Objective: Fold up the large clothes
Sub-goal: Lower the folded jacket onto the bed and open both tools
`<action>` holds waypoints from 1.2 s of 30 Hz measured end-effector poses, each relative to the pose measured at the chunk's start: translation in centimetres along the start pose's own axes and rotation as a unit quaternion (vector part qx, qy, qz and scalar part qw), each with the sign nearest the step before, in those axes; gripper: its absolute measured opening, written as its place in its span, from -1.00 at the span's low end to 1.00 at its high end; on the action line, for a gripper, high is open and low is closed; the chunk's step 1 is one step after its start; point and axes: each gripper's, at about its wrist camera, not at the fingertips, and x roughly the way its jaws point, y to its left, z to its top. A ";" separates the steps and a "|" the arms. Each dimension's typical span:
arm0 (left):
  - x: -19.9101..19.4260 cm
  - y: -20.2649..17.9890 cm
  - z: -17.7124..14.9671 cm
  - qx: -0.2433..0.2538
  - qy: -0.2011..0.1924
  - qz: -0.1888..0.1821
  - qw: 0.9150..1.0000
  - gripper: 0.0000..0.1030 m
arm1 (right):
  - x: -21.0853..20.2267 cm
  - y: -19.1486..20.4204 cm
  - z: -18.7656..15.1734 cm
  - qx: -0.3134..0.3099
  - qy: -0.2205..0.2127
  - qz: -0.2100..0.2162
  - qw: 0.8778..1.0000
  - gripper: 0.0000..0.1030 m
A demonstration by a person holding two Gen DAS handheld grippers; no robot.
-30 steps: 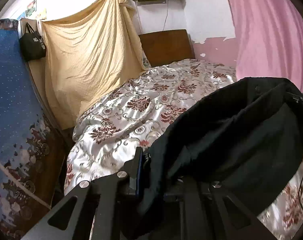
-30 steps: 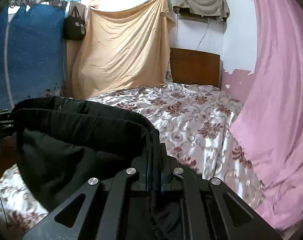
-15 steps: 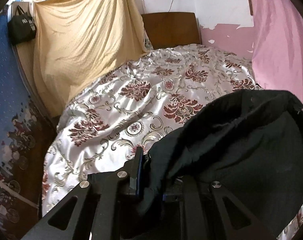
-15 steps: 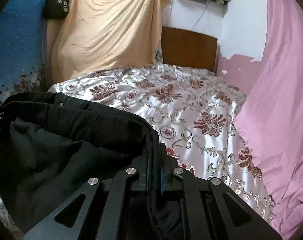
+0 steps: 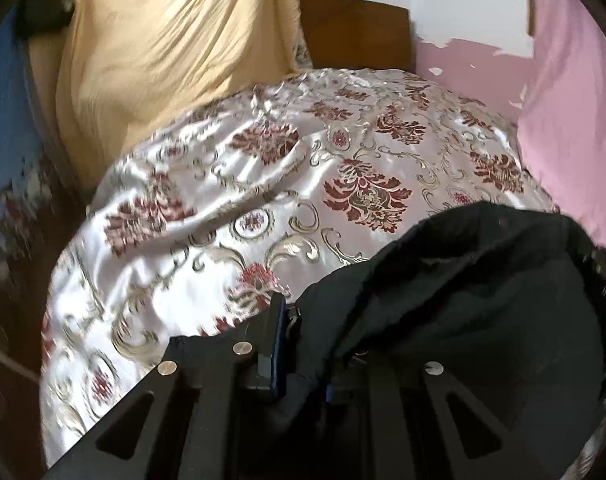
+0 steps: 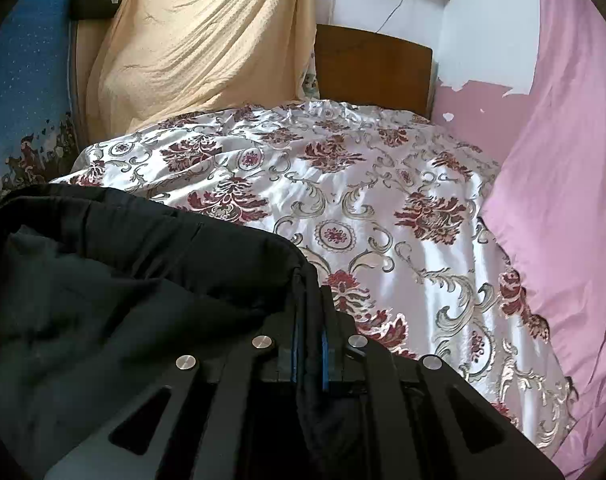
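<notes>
I have the black garment strung between both hands, and it hangs over the near end of the bed, whose patterned satin cover lies rumpled but bare. My left gripper has its jaws clamped on one edge of the cloth, and the fabric bunches thick there; the right gripper pinches the opposite edge, jaws nearly together with only a thin fold of the black garment caught between the blue pads. I judge that holding two edges apart like this keeps the piece spread so it can go down flat on the cover. Both grippers tilt downward toward the bed. A pink curtain hangs close on the right, so I would keep the cloth clear of it.
</notes>
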 end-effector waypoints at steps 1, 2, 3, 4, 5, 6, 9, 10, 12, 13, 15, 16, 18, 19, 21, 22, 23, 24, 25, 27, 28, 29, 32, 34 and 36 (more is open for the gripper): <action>0.0 0.1 0.0 -0.007 0.005 -0.001 1.000 -0.72 | 0.0 -0.1 -0.1 0.001 -0.001 0.001 1.000 -0.82; -0.1 0.0 0.0 -0.010 0.010 -0.001 1.000 -0.71 | -0.2 -0.2 -0.2 0.003 -0.004 0.004 1.000 -0.80; 0.0 0.0 0.0 -0.012 0.017 0.000 1.000 -0.70 | -0.4 -0.3 -0.2 0.006 -0.007 0.008 1.000 -0.75; 0.0 -0.2 0.0 -0.013 0.024 0.001 1.000 -0.69 | -0.6 -0.5 -0.1 0.009 -0.009 0.010 1.000 -0.71; -0.2 -0.3 0.0 -0.011 0.030 0.004 0.999 -0.69 | -0.8 -0.6 0.0 0.011 -0.009 0.011 1.000 -0.51; -0.4 -0.3 -0.1 -0.010 0.030 0.006 0.999 -0.68 | -1.1 -0.8 0.1 0.014 -0.010 0.012 1.000 -0.13; -1.4 -0.1 -0.4 -0.020 0.020 0.001 1.000 -0.20 | -3.0 -1.3 0.4 0.022 -0.036 0.019 0.999 0.34; -2.1 0.1 -0.4 -0.030 0.009 -0.005 0.999 0.32 | -3.9 -1.4 0.6 0.021 -0.047 0.022 0.998 0.34; -3.7 0.6 -0.5 -0.050 -0.030 -0.005 0.998 0.74 | -5.1 -1.5 0.7 0.017 -0.053 0.026 0.998 0.37; -4.7 0.7 -0.6 -0.058 -0.049 -0.011 0.997 0.74 | -5.9 -1.5 0.6 0.013 -0.056 0.029 0.998 0.39; -5.6 0.5 -0.9 -0.061 -0.053 -0.030 0.996 0.74 | -7.1 -1.4 0.2 0.007 -0.058 0.036 0.998 0.47; -6.1 0.1 -1.4 -0.057 -0.054 -0.035 0.996 0.74 | -7.8 -1.3 -0.1 0.006 -0.058 0.041 0.997 0.49; -6.9 -0.7 -2.8 -0.044 -0.061 -0.047 0.996 0.75 | -9.1 -1.0 -1.3 0.003 -0.060 0.060 0.996 0.67; -7.3 -1.3 -4.0 -0.040 -0.065 -0.056 0.996 0.76 | -9.7 -0.8 -2.0 0.002 -0.060 0.069 0.996 0.72; -7.9 -2.3 -6.5 -0.035 -0.072 -0.081 0.993 0.79 | -10.7 0.0 -4.3 0.004 -0.062 0.099 0.993 0.79; -8.0 -2.7 -7.7 -0.031 -0.075 -0.091 0.993 0.80 | -11.0 0.3 -5.4 0.003 -0.061 0.112 0.992 0.79; -8.0 -3.4 -9.5 -0.026 -0.077 -0.101 0.992 0.80 | -11.4 0.9 -6.9 0.002 -0.060 0.125 0.990 0.79; -8.0 -3.7 -10.5 -0.022 -0.077 -0.107 0.991 0.80 | -11.6 1.4 -8.1 0.000 -0.060 0.133 0.989 0.80; -7.7 -4.3 -11.8 -0.015 -0.073 -0.113 0.991 0.80 | -11.7 1.9 -9.4 -0.003 -0.060 0.140 0.988 0.80; -7.0 -5.5 -13.2 0.009 -0.072 -0.107 0.992 0.80 | -11.6 3.1 -11.7 -0.018 -0.061 0.143 0.988 0.80; -6.7 -6.2 -13.5 0.028 -0.075 -0.093 0.992 0.85 | -11.4 3.5 -12.4 -0.027 -0.062 0.137 0.988 0.80; -6.3 -6.8 -13.6 0.048 -0.080 -0.078 0.993 0.88 | -10.8 4.0 -12.8 -0.043 -0.061 0.121 0.990 0.80; -5.3 -7.3 -12.4 0.064 -0.090 -0.059 0.992 0.92 | -9.2 4.5 -12.2 -0.062 -0.059 0.092 0.992 0.80; -4.7 -7.0 -11.1 0.057 -0.090 -0.046 0.993 0.93 | -8.0 4.2 -10.7 -0.067 -0.063 0.067 0.994 0.80; -3.6 -6.2 -9.2 0.042 -0.083 -0.029 0.995 0.98 | -6.7 3.9 -9.1 -0.067 -0.063 0.050 0.995 0.80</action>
